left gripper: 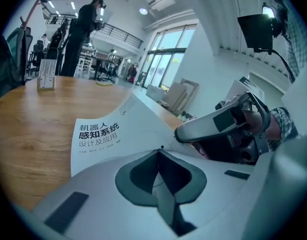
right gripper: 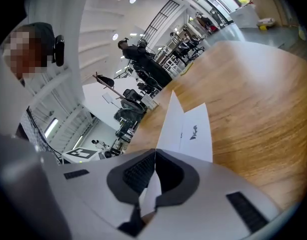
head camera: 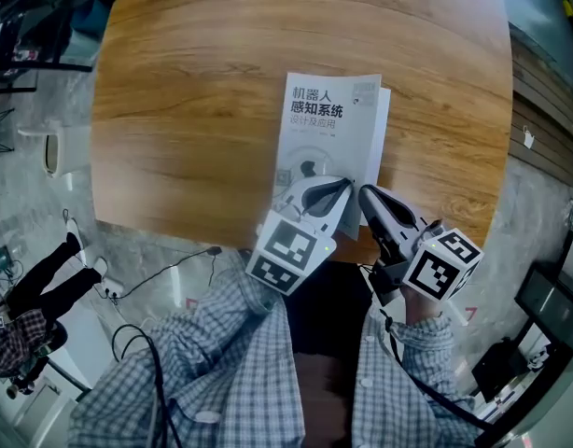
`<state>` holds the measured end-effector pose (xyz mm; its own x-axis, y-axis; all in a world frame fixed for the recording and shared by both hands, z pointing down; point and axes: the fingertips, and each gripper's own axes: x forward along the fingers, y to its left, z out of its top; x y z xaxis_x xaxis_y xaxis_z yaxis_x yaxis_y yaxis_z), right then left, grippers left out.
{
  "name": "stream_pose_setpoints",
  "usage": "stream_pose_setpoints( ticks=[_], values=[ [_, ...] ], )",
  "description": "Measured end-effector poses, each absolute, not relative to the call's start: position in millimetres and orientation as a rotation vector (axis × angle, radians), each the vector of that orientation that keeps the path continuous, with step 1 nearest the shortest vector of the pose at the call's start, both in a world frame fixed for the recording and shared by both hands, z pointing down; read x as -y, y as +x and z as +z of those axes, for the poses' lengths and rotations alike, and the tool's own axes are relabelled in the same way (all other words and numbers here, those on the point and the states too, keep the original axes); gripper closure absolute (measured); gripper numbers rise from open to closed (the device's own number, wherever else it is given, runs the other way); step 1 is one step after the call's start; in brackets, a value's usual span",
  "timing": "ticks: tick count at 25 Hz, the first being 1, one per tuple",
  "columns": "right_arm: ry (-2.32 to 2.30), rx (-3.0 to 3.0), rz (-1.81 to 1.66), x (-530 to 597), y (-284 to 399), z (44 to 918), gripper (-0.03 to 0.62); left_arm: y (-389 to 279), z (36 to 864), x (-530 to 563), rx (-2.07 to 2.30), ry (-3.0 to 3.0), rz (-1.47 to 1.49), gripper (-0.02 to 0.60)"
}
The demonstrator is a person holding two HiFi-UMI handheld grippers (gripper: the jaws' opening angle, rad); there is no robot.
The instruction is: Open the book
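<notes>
A white paperback book (head camera: 314, 124) with a dark Chinese title lies on the round wooden table (head camera: 193, 110), its near end towards me. My left gripper (head camera: 345, 185) rests on the book's near right corner. In the left gripper view its jaws (left gripper: 160, 150) are together with a pale strip of paper between them. My right gripper (head camera: 364, 192) is beside it at the book's right edge, shut on the cover. In the right gripper view the cover sheet (right gripper: 168, 124) rises out of that gripper (right gripper: 154, 151), and the first page (right gripper: 196, 129) with a small logo shows beneath.
The table's near edge (head camera: 221, 236) runs just under both grippers. A small sign stand (left gripper: 46, 76) is far off on the table. A person (left gripper: 81, 29) stands beyond the table. Cables (head camera: 165, 273) lie on the floor to the left.
</notes>
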<state>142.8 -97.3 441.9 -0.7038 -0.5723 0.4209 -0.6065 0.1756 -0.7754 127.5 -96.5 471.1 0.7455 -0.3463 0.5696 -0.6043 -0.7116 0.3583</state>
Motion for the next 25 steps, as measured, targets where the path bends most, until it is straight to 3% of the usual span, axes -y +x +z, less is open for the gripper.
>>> stream_pose_setpoints(
  ticks=[11,25],
  values=[
    [1.029,2.526,1.572,106.9,100.3,405.3,0.572,93.6,437.5,108.5,0.858,2.416,0.591,0.574],
    [0.705,2.672,1.480,121.7,-3.0,366.7,0.571,-5.3,407.1,125.5,1.137,2.318,0.528,0.574]
  ],
)
